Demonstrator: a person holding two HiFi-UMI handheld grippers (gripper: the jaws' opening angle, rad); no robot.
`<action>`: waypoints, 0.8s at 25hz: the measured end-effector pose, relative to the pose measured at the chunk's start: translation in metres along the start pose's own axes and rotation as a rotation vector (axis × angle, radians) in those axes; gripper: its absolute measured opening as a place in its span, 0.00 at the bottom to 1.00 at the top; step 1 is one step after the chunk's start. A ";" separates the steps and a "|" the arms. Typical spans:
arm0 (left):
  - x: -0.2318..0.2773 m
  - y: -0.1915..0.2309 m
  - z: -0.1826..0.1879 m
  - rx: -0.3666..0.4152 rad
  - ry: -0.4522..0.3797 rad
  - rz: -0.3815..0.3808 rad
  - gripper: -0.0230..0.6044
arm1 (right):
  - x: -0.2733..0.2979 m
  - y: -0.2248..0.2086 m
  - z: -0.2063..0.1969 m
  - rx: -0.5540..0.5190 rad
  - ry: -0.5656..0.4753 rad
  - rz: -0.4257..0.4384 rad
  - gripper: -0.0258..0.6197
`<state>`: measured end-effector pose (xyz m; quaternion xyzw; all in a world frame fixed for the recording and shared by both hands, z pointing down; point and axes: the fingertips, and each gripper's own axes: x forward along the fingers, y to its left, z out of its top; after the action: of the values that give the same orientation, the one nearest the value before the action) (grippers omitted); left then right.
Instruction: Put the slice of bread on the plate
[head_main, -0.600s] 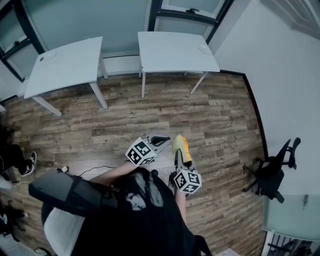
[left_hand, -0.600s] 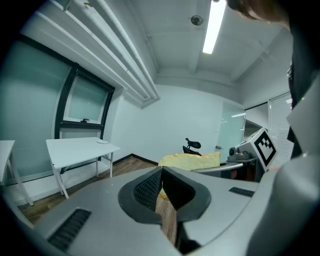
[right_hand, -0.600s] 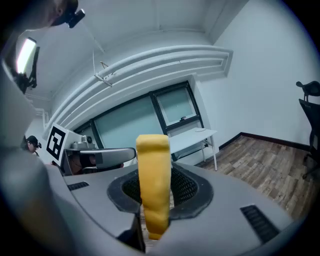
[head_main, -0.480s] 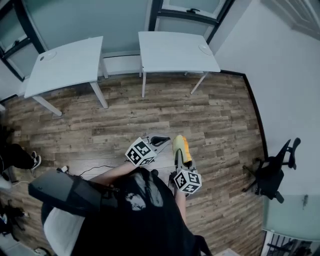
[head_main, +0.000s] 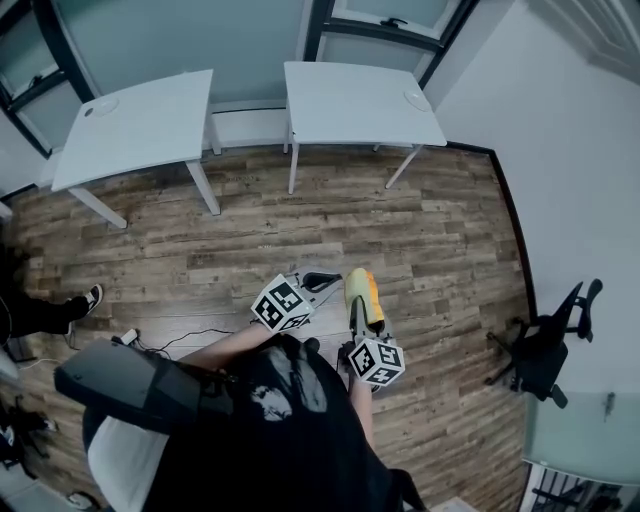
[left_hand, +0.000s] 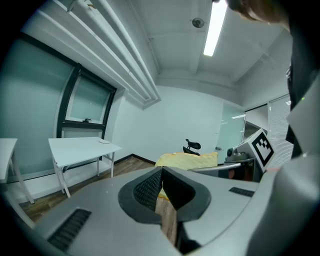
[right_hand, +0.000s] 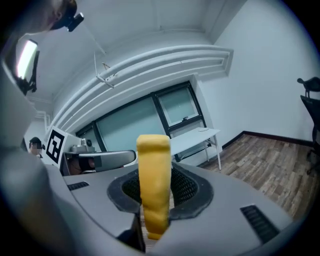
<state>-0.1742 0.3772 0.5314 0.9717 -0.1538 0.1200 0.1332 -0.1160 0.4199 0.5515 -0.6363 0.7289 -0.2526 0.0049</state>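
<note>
A yellow slice of bread (head_main: 364, 292) stands on edge between the jaws of my right gripper (head_main: 358, 308), which is shut on it above the wooden floor. In the right gripper view the bread (right_hand: 153, 155) rises upright out of the gripper (right_hand: 156, 192). My left gripper (head_main: 322, 282) hangs just left of it, shut and empty. In its own view the left gripper (left_hand: 161, 172) has its pads meeting, with the bread (left_hand: 187, 160) beyond them. A small white plate (head_main: 412, 99) lies at the far right corner of the right-hand table and shows again as plate (right_hand: 202, 129).
Two white tables (head_main: 135, 125) (head_main: 355, 100) stand against the glass wall ahead. Another round disc (head_main: 100, 106) lies on the left table. A black office chair (head_main: 545, 345) stands at the right wall. A cable (head_main: 175, 340) and a person's shoe (head_main: 88, 298) are on the floor at left.
Both grippers have kept still, the bread still gripped. The shoe at the left edge has moved up and to the right. The view has shifted slightly.
</note>
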 end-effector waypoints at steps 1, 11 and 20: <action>-0.001 0.001 -0.001 0.000 0.000 -0.003 0.04 | 0.001 0.001 0.000 0.028 -0.007 0.007 0.18; -0.021 0.015 -0.014 -0.032 0.015 -0.079 0.04 | 0.025 0.028 -0.010 0.077 0.020 0.034 0.18; 0.025 0.033 -0.018 -0.075 0.049 -0.113 0.04 | 0.050 -0.004 -0.007 0.099 0.061 0.056 0.18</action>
<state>-0.1656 0.3453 0.5629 0.9699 -0.0995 0.1303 0.1798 -0.1241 0.3758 0.5744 -0.6064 0.7329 -0.3076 0.0212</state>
